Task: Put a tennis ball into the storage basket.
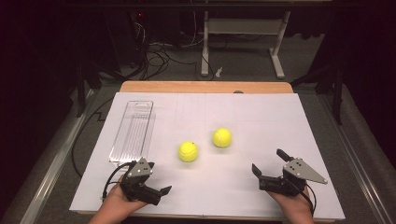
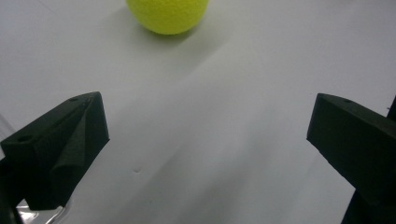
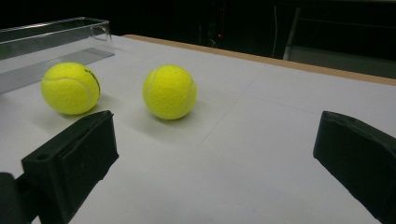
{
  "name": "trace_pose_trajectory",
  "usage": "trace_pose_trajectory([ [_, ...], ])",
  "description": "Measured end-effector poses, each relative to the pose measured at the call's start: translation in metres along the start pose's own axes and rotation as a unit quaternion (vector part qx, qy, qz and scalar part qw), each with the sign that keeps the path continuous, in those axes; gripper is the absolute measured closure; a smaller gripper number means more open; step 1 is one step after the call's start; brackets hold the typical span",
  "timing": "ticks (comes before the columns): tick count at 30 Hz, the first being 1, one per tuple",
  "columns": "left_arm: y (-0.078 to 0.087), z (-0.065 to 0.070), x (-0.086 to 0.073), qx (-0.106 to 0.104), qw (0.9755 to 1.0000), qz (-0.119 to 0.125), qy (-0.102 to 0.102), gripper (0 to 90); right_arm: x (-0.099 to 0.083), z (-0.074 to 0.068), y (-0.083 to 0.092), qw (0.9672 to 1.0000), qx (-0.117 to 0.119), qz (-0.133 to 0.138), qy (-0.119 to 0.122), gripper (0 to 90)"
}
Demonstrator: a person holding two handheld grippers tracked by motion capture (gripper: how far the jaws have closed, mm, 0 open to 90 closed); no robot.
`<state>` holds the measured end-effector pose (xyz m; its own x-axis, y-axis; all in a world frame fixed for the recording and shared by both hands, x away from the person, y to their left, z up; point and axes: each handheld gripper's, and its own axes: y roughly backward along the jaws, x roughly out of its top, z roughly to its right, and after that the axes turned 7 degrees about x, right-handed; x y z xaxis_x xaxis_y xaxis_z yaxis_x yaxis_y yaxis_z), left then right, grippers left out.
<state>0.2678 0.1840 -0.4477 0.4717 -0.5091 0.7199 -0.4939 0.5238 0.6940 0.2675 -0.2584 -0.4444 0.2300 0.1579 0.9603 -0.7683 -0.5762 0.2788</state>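
Jaws of both the left gripper (image 1: 150, 183) and the right gripper (image 1: 270, 164) stand wide open and hold nothing, near the desk's (image 1: 261, 112) front edge. Bare white surface lies between them. Two yellow tennis balls sit apart ahead: the near ball (image 1: 188, 151) just beyond the left gripper, the far ball (image 1: 222, 137) mid-desk. A clear tray (image 1: 133, 130) lies along the left side.

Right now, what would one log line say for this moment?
left gripper: open, empty | right gripper: open, empty | two tennis balls: loose on table | clear tray: empty
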Motion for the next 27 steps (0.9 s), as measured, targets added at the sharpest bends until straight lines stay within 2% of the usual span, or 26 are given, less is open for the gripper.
trace_pose_trajectory([
  [10, -0.0029, -0.0006, 0.0016, -0.009, 0.9996, -0.025, 0.002, 0.2, 0.0, -0.0002, -0.0007, 1.0, 0.003, -0.001, 0.0, 0.3],
  [19, -0.0016, -0.0029, 0.0021, -0.005, 0.9995, -0.03, 0.013, 0.6, -0.0002, 0.0005, -0.0008, 1.0, 0.003, -0.001, -0.001, 0.3],
  [27, -0.0045, -0.0013, 0.0038, 0.001, 0.9978, -0.066, 0.003, 0.7, -0.0003, 0.0001, -0.0024, 1.0, 0.005, -0.003, 0.001, 0.3],
])
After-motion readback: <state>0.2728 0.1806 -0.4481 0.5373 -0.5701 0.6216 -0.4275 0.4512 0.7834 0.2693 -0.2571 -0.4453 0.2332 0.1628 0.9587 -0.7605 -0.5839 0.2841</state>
